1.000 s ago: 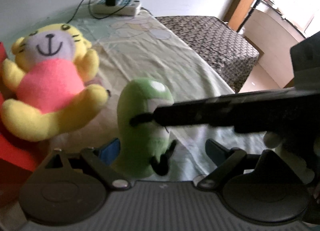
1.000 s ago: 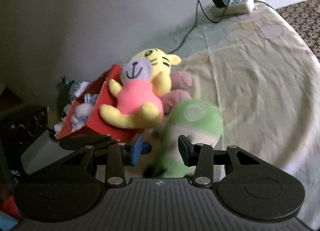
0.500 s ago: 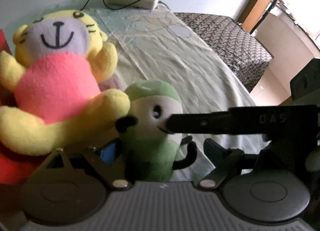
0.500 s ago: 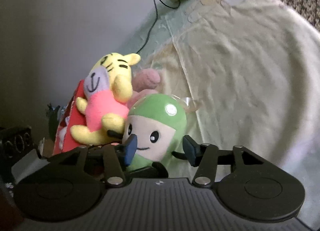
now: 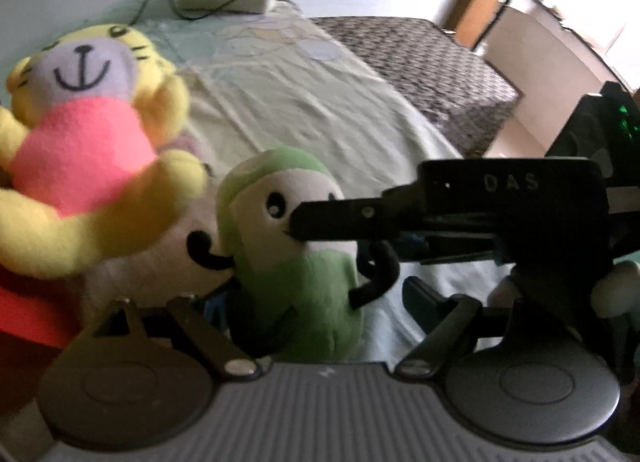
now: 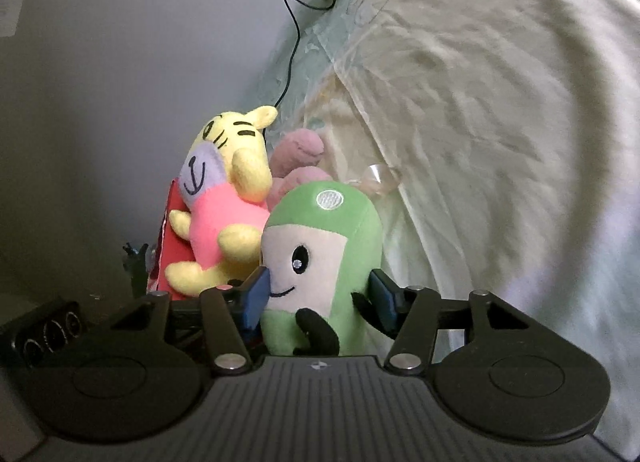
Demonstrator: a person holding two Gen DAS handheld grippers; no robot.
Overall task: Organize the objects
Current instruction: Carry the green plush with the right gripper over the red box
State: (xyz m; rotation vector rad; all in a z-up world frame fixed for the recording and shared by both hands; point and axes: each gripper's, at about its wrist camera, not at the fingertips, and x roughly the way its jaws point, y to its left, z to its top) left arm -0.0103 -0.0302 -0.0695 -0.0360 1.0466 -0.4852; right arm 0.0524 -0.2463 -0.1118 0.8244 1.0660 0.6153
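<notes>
My right gripper [image 6: 318, 294] is clamped on the green plush doll [image 6: 320, 262], upright beside the yellow tiger plush [image 6: 224, 197] at the bedsheet's [image 6: 480, 121] left edge, my left gripper [image 5: 308, 306] spread around it; placement step, release probably next.

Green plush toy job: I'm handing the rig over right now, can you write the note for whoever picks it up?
Right gripper: shut on the green plush toy, blue pads at both its sides, toy upright and facing the camera.
Left gripper: open, holding nothing; the green toy sits between its fingers with a gap on the right side.
Yellow tiger plush, in a pink shirt, leans on a red box at the bed's edge, with a pink plush behind it.
Done: green toy gripped, beside the tiger.
Left: set it down with the other toys and release. Where it should go is not visible.
</notes>
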